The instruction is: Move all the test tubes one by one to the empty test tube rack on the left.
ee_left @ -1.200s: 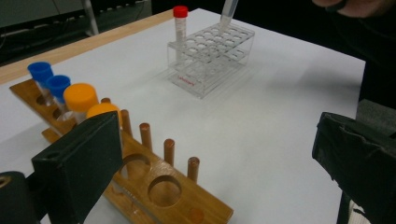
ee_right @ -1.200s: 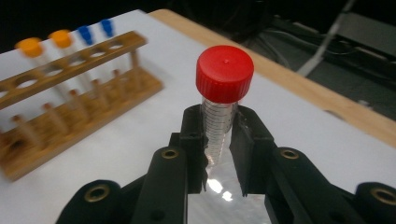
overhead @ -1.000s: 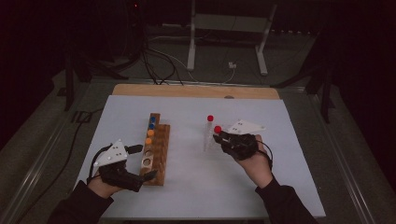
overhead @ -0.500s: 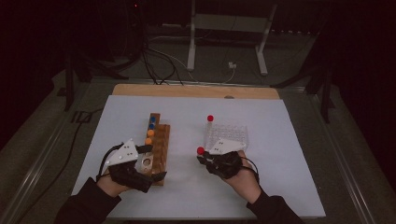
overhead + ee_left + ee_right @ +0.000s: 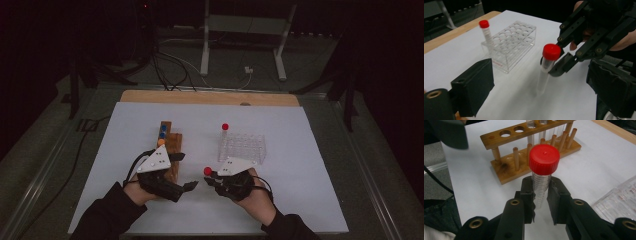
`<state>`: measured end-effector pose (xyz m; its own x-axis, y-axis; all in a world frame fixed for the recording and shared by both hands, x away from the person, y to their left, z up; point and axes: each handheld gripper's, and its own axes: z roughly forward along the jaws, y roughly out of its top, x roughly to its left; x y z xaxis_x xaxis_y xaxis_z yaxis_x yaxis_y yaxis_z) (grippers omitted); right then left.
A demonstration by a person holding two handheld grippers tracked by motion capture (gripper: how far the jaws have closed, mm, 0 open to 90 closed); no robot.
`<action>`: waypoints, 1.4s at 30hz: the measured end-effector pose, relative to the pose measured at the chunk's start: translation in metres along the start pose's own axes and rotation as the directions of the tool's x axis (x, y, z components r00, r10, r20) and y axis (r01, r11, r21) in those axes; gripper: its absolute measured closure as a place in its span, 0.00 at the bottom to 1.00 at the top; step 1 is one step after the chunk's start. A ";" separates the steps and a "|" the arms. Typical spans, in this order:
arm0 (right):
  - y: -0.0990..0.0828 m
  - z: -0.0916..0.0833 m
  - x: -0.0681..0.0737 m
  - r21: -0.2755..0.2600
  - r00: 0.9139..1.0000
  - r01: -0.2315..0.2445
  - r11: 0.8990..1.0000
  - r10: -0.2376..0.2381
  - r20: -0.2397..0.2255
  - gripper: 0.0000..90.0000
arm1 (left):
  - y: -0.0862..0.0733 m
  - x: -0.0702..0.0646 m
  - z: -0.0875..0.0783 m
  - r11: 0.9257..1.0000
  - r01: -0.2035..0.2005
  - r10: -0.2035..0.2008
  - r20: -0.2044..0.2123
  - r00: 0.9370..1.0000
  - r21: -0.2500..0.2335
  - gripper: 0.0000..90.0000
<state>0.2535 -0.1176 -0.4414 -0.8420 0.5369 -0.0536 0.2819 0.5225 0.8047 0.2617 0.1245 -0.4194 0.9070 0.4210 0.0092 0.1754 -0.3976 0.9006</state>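
The right claw (image 5: 541, 202) is clenching a clear plastic tube with a red screw cap (image 5: 544, 160) just under its cap, holding it upright above the white surface (image 5: 310, 165), between the clear plastic rack (image 5: 242, 146) and the wooden tube rack (image 5: 169, 142). Gripping it high is leaving the lower body free, likely so the other claw can take it. The left claw (image 5: 192, 186) is standing released beside it, its jaws having just been closing a little with nothing between them yet. A second red-capped tube (image 5: 484, 28) is standing in a corner of the clear rack. Compared with a second earlier, the right hand has carried the tube away from the clear rack toward the person, and the left claw has swung from the wooden rack toward it.
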 end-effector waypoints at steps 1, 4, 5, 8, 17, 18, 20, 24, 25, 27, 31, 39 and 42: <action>0.000 0.000 0.000 -0.002 1.000 0.001 1.000 -0.001 0.000 0.83 | 0.001 -0.001 0.002 1.000 -0.006 0.006 0.002 1.000 -0.001 0.10; 0.000 -0.001 0.000 -0.004 1.000 -0.002 1.000 0.002 0.001 0.83 | 0.004 -0.001 0.005 1.000 -0.011 0.011 0.002 1.000 -0.012 0.15; 0.000 -0.002 0.000 -0.006 1.000 -0.003 1.000 0.003 -0.001 0.83 | 0.005 -0.001 0.006 1.000 -0.008 0.008 -0.003 1.000 -0.013 0.18; 0.001 -0.002 0.001 -0.008 1.000 -0.001 1.000 0.001 -0.002 0.83 | 0.007 -0.001 0.011 1.000 -0.007 0.007 0.012 1.000 -0.014 0.19; 0.002 -0.003 0.001 -0.013 1.000 0.002 1.000 -0.002 -0.003 0.83 | 0.013 -0.007 0.024 0.999 -0.032 0.032 0.039 0.999 -0.010 0.43; 0.002 -0.003 0.001 -0.014 1.000 0.003 1.000 -0.003 -0.004 0.83 | 0.013 -0.007 0.026 0.999 -0.034 0.035 0.043 0.998 -0.011 0.45; 0.002 -0.003 0.001 -0.015 1.000 0.002 1.000 -0.002 -0.006 0.83 | 0.014 -0.007 0.028 0.999 -0.036 0.036 0.048 0.998 -0.010 0.50; 0.002 -0.004 0.001 -0.018 1.000 0.002 1.000 -0.002 -0.006 0.83 | 0.014 -0.008 0.031 0.999 -0.043 0.044 0.049 0.998 -0.012 0.60; 0.002 -0.004 0.001 -0.020 1.000 0.001 1.000 -0.001 -0.007 0.83 | 0.013 -0.007 0.031 0.999 -0.045 0.046 0.052 0.998 -0.009 0.61; 0.002 -0.004 0.001 -0.021 1.000 0.002 1.000 -0.002 -0.006 0.83 | 0.013 -0.007 0.033 0.999 -0.046 0.047 0.053 0.998 -0.005 0.66; 0.002 -0.004 0.000 -0.022 1.000 0.000 1.000 0.000 -0.005 0.83 | 0.011 -0.007 0.034 0.998 -0.061 0.061 0.064 0.996 0.000 0.76; 0.002 -0.004 -0.001 -0.024 1.000 -0.009 1.000 0.008 -0.008 0.83 | 0.011 -0.007 0.033 0.996 -0.086 0.086 0.048 0.995 -0.009 0.79; 0.003 -0.005 -0.002 -0.029 1.000 -0.007 1.000 0.007 -0.009 0.83 | 0.011 -0.006 0.033 0.997 -0.080 0.080 0.049 0.996 -0.011 0.79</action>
<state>0.2539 -0.1204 -0.4357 -0.8442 0.5344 -0.0425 0.2746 0.4992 0.8218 0.2711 0.0910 -0.4235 0.9359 0.3471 0.0598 0.0985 -0.4209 0.9018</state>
